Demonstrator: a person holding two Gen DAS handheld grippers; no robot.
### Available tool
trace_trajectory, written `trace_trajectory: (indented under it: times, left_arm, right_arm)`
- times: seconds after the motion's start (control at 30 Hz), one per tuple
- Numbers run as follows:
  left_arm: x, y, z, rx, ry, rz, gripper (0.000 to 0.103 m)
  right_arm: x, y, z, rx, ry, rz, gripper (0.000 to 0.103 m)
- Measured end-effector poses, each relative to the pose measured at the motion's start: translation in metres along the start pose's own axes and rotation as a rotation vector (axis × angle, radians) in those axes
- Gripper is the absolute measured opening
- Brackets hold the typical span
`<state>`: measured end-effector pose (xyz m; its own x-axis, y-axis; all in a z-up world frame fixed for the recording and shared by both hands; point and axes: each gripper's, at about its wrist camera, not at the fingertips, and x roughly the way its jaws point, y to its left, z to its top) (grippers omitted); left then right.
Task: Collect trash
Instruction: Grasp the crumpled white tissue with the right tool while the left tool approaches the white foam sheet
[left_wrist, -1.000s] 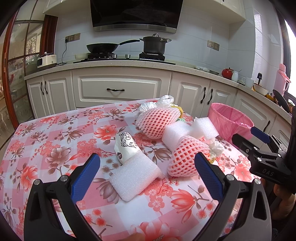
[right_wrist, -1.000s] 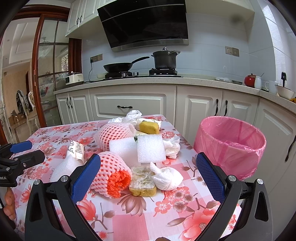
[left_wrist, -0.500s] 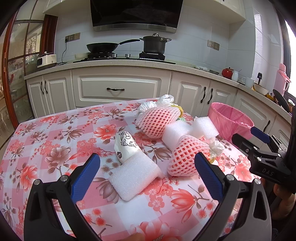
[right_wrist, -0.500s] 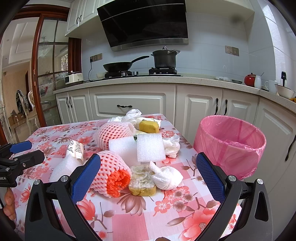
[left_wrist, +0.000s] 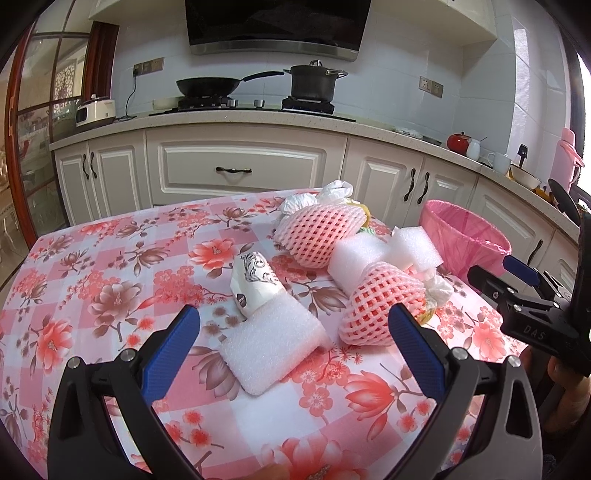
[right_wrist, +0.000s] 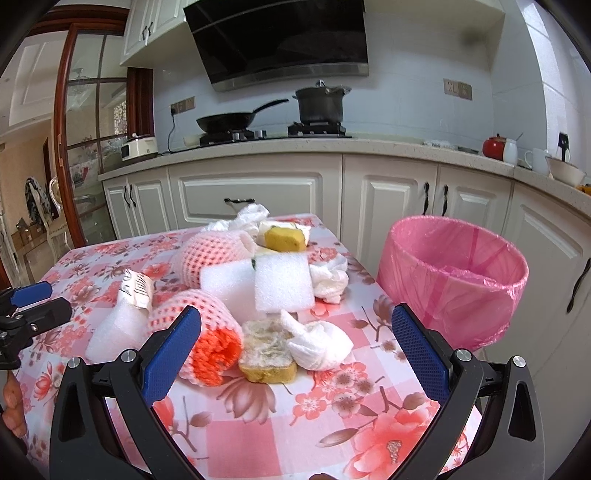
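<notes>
Table: far sponge half-hidden

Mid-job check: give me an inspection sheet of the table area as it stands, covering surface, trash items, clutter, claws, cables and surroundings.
Surface: floral tablecloth, left half bare.
Job's things: white foam pad nearest the left claw; printed wrapper touching it; two pink foam nets; foam blocks; two sponges; crumpled tissues; pink-lined bin beside the table, looks empty.
Clutter: nothing seen beyond the trash.
Grippers: left claw open, empty; right claw open, empty.
Cables: one cord at the wall socket.
Surroundings: stove with pan and pot.
</notes>
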<state>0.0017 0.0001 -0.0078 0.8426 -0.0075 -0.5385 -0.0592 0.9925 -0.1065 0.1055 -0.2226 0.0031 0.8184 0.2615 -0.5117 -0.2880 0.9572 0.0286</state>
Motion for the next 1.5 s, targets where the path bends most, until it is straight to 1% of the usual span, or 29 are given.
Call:
trace_trajectory:
  times: [0.13, 0.23, 0.3, 0.4, 0.47, 0.57, 0.67, 0.83, 0.9, 0.97, 1.13, 1.17, 1.33, 1.37, 1.4, 1.43, 1.47, 1.5]
  left_arm:
    - [0.006, 0.005, -0.003, -0.014, 0.024, -0.001, 0.098]
    - [0.013, 0.009, -0.006, -0.024, 0.044, -0.001, 0.098]
    - [0.016, 0.011, -0.009, -0.029, 0.056, 0.000, 0.098]
    - [0.022, 0.013, -0.011, -0.034, 0.071, -0.001, 0.098]
    - [0.025, 0.015, -0.011, -0.043, 0.085, -0.004, 0.098]
    - [0.029, 0.018, -0.012, -0.046, 0.100, -0.002, 0.098]
    - [0.033, 0.021, -0.011, -0.052, 0.117, -0.004, 0.098]
    - [0.042, 0.023, -0.009, -0.038, 0.154, -0.006, 0.098]
    - [0.046, 0.022, -0.008, -0.023, 0.170, -0.006, 0.098]
    - [0.052, 0.022, -0.008, -0.002, 0.190, -0.002, 0.098]
    - [0.065, 0.021, -0.006, 0.054, 0.235, -0.001, 0.098]
    - [0.068, 0.020, -0.006, 0.066, 0.245, -0.004, 0.098]
    - [0.081, 0.016, -0.006, 0.119, 0.293, -0.021, 0.098]
    - [0.082, 0.016, -0.007, 0.123, 0.296, -0.024, 0.096]
    - [0.083, 0.016, -0.008, 0.124, 0.302, -0.031, 0.086]
    - [0.083, 0.016, -0.008, 0.120, 0.307, -0.037, 0.080]
    - [0.084, 0.016, -0.009, 0.115, 0.313, -0.042, 0.070]
    - [0.083, 0.016, -0.009, 0.118, 0.314, -0.038, 0.069]
  right_arm:
    - [0.012, -0.010, -0.002, 0.015, 0.060, -0.013, 0.097]
    - [0.026, -0.016, -0.004, 0.013, 0.127, -0.025, 0.097]
    - [0.039, -0.018, -0.007, 0.006, 0.193, -0.020, 0.097]
    - [0.053, -0.021, -0.007, 0.006, 0.249, -0.022, 0.097]
    - [0.063, -0.023, -0.008, 0.016, 0.285, -0.018, 0.096]
    - [0.072, -0.028, -0.005, 0.026, 0.308, -0.020, 0.095]
    - [0.081, -0.029, -0.002, 0.028, 0.339, -0.010, 0.090]
    - [0.095, -0.027, 0.001, 0.023, 0.393, 0.009, 0.076]
    - [0.100, -0.029, 0.000, 0.031, 0.415, 0.018, 0.074]
    - [0.102, -0.030, 0.000, 0.032, 0.423, 0.022, 0.072]
    - [0.104, -0.031, 0.002, 0.024, 0.434, 0.035, 0.056]
    - [0.104, -0.032, 0.002, 0.026, 0.435, 0.035, 0.056]
    - [0.102, -0.036, 0.000, 0.023, 0.445, 0.046, 0.042]
    - [0.101, -0.036, -0.001, 0.021, 0.445, 0.050, 0.041]
    - [0.099, -0.037, -0.002, 0.019, 0.444, 0.054, 0.039]
    - [0.098, -0.037, -0.003, 0.018, 0.444, 0.057, 0.038]
    - [0.096, -0.038, -0.003, 0.019, 0.444, 0.061, 0.037]
    - [0.094, -0.039, -0.004, 0.019, 0.444, 0.064, 0.037]
